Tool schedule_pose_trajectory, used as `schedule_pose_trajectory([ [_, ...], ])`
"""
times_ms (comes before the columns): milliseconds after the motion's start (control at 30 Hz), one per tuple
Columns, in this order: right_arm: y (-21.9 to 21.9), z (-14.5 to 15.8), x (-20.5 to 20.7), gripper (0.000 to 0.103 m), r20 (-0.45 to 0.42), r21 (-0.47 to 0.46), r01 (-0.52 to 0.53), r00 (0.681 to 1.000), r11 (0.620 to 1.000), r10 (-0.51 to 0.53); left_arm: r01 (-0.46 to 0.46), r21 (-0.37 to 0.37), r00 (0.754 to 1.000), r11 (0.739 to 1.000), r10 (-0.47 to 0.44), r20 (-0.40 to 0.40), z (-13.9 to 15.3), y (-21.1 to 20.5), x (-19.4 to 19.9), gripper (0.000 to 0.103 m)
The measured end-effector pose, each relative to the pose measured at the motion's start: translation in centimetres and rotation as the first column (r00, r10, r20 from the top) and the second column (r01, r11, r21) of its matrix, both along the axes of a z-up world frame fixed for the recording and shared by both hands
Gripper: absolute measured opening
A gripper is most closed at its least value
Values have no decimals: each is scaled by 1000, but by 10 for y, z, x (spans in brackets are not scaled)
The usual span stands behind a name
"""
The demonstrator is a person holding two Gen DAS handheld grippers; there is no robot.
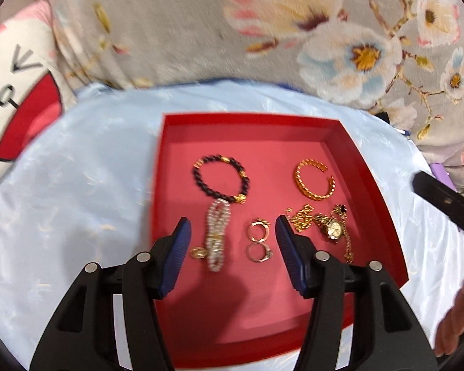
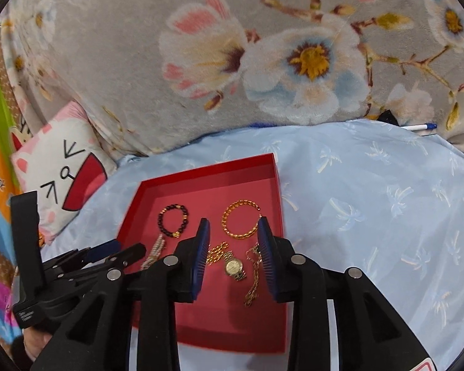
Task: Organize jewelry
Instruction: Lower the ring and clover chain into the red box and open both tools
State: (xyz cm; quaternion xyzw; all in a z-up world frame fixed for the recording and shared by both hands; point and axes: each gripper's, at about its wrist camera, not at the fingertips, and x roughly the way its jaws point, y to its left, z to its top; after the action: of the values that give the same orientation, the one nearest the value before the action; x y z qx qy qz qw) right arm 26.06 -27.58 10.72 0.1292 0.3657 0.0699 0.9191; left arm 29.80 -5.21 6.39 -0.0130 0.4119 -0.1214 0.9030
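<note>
A red tray (image 1: 368, 167) lies on a pale blue cloth and holds jewelry: a dark bead bracelet (image 1: 221, 177), a gold cuff (image 1: 314, 179), a pearl bracelet (image 1: 217, 238), two rings (image 1: 258, 230), a small gold ring (image 1: 197, 252), a gold watch (image 1: 331, 227) and gold chains (image 1: 303, 213). My left gripper (image 1: 233, 225) is open and empty above the rings. My right gripper (image 2: 233, 224) is open and empty above the watch (image 2: 234, 267) and below the cuff (image 2: 239, 219). The tray (image 2: 201, 171) and bead bracelet (image 2: 173, 219) show there too.
The blue cloth (image 2: 371, 204) spreads to the right of the tray. A floral grey blanket (image 2: 232, 46) rises behind. A cat-face pillow (image 2: 62, 179) sits at the left. A pen (image 2: 417, 126) lies at the cloth's far right edge.
</note>
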Motion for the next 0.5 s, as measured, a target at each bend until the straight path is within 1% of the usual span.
schedule_pose_trajectory([
  [133, 0, 12, -35, 33, 43, -3, -11, 999, 1000, 11, -20, 18, 998, 1000, 19, 52, 10, 15, -25, 57],
  [267, 4, 13, -74, 36, 65, -49, -23, 998, 999, 26, -31, 43, 996, 999, 27, 86, 10, 30, -57, 57],
  [367, 14, 3, -104, 37, 55, -92, -42, 997, 995, 47, -37, 63, 996, 997, 31, 89, 3, 36, -79, 57],
  [500, 35, -18, -139, 37, 14, -147, -93, 995, 985, 96, -45, 92, 996, 995, 38, 81, -12, 43, -112, 58],
])
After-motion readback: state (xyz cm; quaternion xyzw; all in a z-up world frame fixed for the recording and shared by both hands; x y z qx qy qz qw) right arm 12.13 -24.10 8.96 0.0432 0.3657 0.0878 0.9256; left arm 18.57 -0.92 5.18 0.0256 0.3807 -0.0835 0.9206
